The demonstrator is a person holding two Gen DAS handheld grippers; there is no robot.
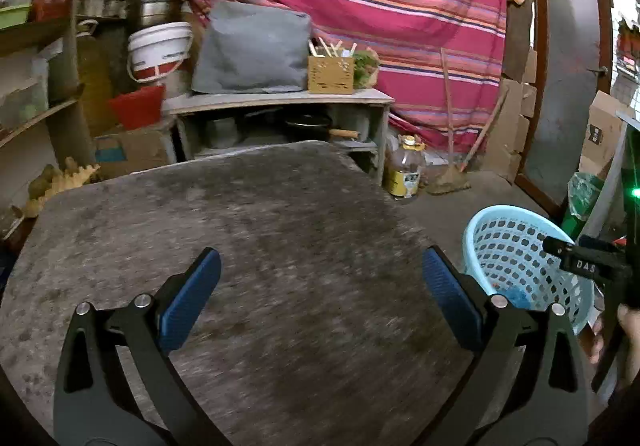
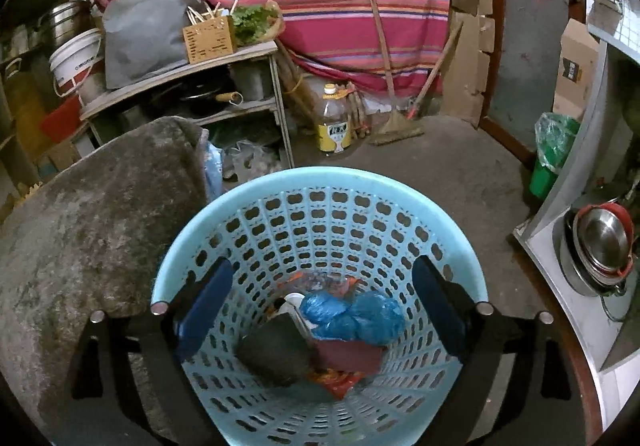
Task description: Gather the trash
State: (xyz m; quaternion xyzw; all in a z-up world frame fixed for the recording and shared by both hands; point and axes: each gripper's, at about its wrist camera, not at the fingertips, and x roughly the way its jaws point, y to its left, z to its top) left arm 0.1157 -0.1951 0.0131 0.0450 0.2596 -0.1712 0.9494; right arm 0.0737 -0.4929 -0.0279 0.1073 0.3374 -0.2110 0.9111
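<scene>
Grey table [image 1: 256, 246] bare under the empty, spread left gripper [image 1: 320, 302]. One blue basket [image 2: 320, 181]: right gripper [image 2: 320, 310] fingers open above one blue bag [image 2: 352, 316], one dark wad [image 2: 276, 350], two red wrappers [image 2: 344, 360].

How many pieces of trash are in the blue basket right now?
4 visible in the blue basket: a crumpled blue plastic bag at the back, a dark wad on the left, a maroon piece in the middle, a red-orange wrapper beneath. More may be hidden underneath.
</scene>
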